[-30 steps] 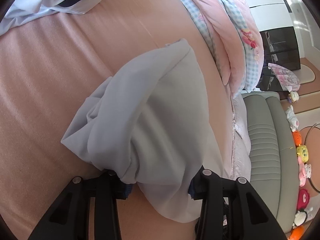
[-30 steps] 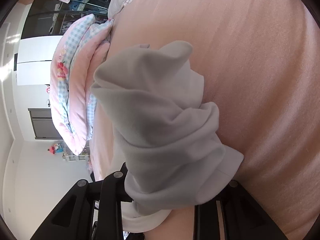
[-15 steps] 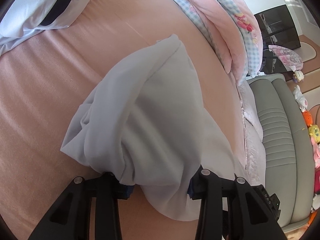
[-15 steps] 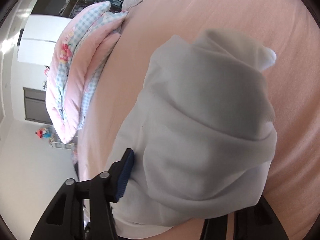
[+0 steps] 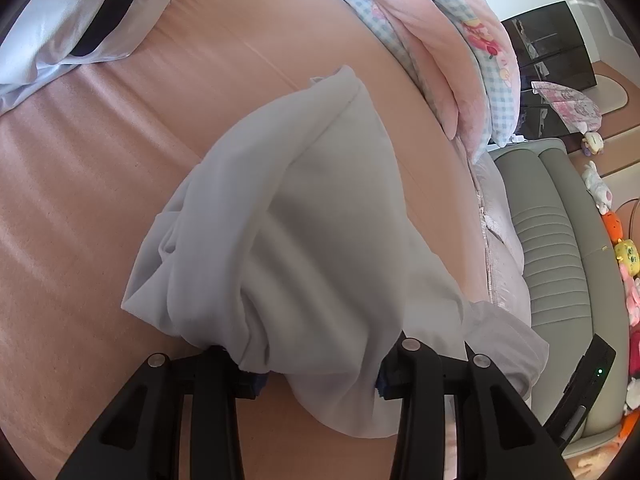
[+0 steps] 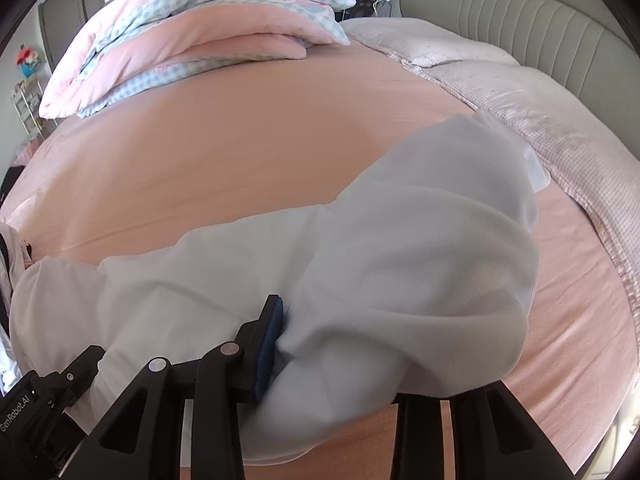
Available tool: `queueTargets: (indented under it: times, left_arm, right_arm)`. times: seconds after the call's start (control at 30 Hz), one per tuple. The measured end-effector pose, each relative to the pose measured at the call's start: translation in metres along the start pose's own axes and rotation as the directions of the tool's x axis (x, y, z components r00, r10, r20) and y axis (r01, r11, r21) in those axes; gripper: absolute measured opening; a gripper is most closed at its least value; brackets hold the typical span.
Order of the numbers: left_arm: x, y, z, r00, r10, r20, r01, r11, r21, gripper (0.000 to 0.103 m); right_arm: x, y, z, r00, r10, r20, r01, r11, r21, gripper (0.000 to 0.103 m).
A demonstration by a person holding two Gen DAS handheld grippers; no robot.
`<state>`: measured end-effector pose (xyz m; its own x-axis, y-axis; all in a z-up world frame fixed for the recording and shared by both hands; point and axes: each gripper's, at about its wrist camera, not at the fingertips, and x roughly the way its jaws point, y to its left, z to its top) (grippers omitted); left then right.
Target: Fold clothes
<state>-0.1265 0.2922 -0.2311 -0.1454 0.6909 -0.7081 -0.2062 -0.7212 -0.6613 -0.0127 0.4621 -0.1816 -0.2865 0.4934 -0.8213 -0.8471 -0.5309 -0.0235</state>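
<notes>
A pale grey-white garment (image 5: 304,248) lies bunched on the pink bed sheet (image 5: 72,200). My left gripper (image 5: 316,380) has the cloth draped over and between its fingers, with the blue pads pressed into the fabric. In the right wrist view the same garment (image 6: 400,264) stretches across the sheet (image 6: 224,148). My right gripper (image 6: 340,364) grips a fold of it; the left blue pad (image 6: 268,348) shows against the cloth and the right finger is covered. The right gripper's body shows in the left wrist view (image 5: 584,384).
A folded pink and blue checked quilt (image 6: 208,20) lies at the far side of the bed. A light blue garment with a dark stripe (image 5: 68,24) lies at the upper left. A grey padded headboard (image 6: 520,12) and plush toys (image 5: 624,248) border the bed.
The right gripper has swung round with the garment, spreading it sideways across the sheet. The left gripper has barely shifted and keeps its hold.
</notes>
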Motion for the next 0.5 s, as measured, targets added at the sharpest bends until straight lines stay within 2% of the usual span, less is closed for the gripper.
queueTargets:
  times: [0.13,0.27,0.5]
  left_arm:
    - [-0.001,0.004,0.0,1.0,-0.018,-0.008,0.018,1.0,-0.01,0.036]
    - [-0.001,0.011,0.002,0.998,-0.055,-0.021,0.054,0.998,-0.04,0.035]
    - [-0.003,0.025,0.004,0.992,-0.118,-0.047,0.113,0.989,-0.091,0.031]
  right_arm:
    - [-0.009,0.019,0.003,0.996,-0.072,0.053,0.077,0.992,-0.098,0.034]
    - [-0.022,0.04,-0.001,0.979,-0.14,0.152,0.17,0.962,-0.215,0.033]
    - [-0.043,0.069,0.0,0.943,-0.175,0.284,0.266,0.907,-0.326,0.033]
